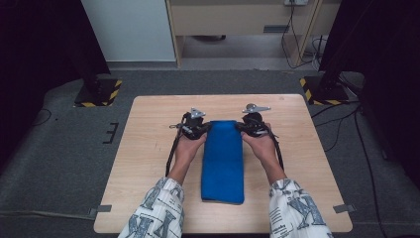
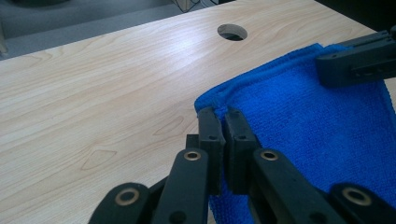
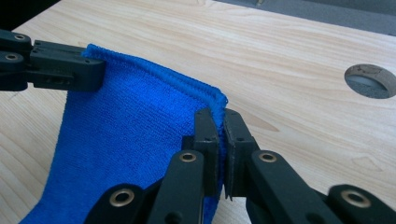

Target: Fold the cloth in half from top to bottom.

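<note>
Presently catalogued: one folded blue terry-cloth towel, lying lengthwise down the middle of a pale wood-grain rectangular table, its near end resting flat towards the person's edge and its far end being held up off the surface. Left gripper, black, two-jawed, is clenching the far left corner of the towel; in the left gripper view its jaws are standing almost together with the blue hem pinched between the pads. Right gripper, of the same make, is gripping the far right corner in like fashion, the stitched edge running between the two tools and sagging slightly. Each gripper is showing in the other's view, clamped on the opposite corner. Both hands are coming in from the near edge, one on either side of the towel, in patterned white sleeves. One round cable hole is sitting in the tabletop beyond the towel. Grey carpet is surrounding the table.
</note>
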{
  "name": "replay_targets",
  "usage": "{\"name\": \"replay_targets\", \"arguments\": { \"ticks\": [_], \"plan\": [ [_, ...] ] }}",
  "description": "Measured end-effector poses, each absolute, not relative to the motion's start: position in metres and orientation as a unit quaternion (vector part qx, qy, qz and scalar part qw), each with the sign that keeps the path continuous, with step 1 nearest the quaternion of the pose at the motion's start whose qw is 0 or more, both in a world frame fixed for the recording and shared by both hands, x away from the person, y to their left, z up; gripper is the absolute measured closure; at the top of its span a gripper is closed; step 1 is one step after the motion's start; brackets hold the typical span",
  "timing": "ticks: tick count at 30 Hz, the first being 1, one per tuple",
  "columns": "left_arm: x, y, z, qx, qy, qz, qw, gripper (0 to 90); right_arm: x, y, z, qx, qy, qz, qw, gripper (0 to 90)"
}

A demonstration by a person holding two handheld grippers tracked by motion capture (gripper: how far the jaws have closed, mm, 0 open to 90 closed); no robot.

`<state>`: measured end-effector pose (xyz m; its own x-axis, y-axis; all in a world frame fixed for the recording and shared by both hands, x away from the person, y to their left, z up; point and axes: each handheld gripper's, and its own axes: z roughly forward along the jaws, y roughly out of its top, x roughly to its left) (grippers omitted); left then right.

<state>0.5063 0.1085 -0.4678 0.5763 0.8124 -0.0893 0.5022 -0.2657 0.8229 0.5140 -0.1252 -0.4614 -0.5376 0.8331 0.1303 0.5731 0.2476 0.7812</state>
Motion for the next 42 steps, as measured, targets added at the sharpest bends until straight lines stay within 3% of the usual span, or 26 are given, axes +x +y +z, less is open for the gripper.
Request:
{"name": "replay_targets", "arguments": {
  "ticks": [21,42],
  "plan": [
    [0.518,0.121,-0.438,0.761,0.41,0.204,0.459,86.8,0.531,-0.119,-0.433,0.44,0.762,0.44,0.179,86.2],
    [0.479,0.118,-0.429,0.776,0.38,0.21,0.458,86.8,0.488,-0.128,-0.442,0.415,0.766,0.458,0.177,86.0]
  ]
}}
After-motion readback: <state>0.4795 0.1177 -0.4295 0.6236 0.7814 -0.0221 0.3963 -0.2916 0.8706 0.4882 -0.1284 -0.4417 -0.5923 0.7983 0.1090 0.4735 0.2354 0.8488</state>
